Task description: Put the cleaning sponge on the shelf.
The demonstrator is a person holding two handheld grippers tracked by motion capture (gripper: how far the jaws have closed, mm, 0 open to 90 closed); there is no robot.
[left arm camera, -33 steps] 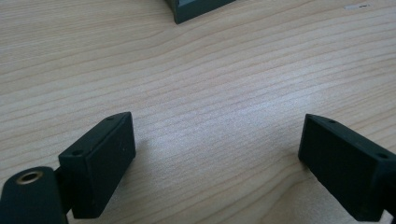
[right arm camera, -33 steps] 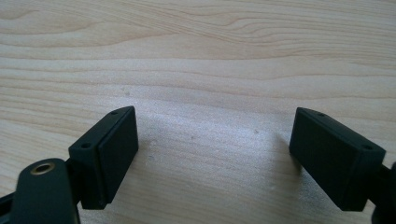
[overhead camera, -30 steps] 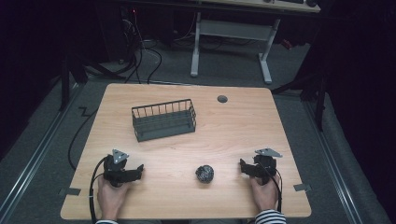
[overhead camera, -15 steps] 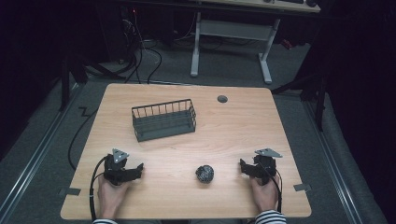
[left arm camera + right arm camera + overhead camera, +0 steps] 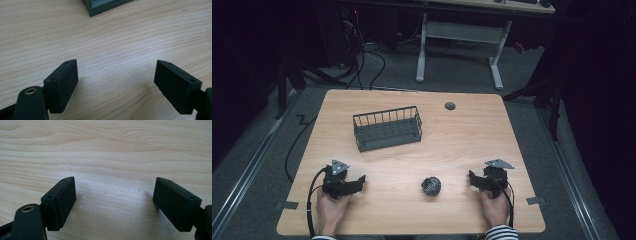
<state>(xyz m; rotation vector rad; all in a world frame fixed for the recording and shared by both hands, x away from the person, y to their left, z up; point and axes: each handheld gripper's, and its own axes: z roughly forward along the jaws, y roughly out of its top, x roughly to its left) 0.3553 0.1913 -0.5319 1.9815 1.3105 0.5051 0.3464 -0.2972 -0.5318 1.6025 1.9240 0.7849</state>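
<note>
**Two open grippers, one ball between them**

Two grippers rest low at the near edge of the worktop [image 5: 462, 125], one in each hand. The left gripper [image 5: 357, 181] sits at the near left, the right gripper [image 5: 472, 177] at the near right. Both have their jaws spread with nothing between them; the gripper views show bare wood grain in each gap. Both pairs of jaws have just been closing slightly, yet they stand wide and hold nothing.

A small dark ball [image 5: 431, 186] lies on the worktop between the two grippers, near the front edge. It sits clearly closer to the right gripper, whose jaws point across the worktop toward it, and well apart from the left gripper. Being round, it has no long axis to line up with, so any approach angle should serve.

A dark wire basket [image 5: 387, 129] stands farther back and left of centre, its long side running roughly across the worktop; one corner [image 5: 105, 6] shows in the left gripper view. By my reading, the right hand is better placed to take the ball, while the basket lies nearer the left gripper.
</note>
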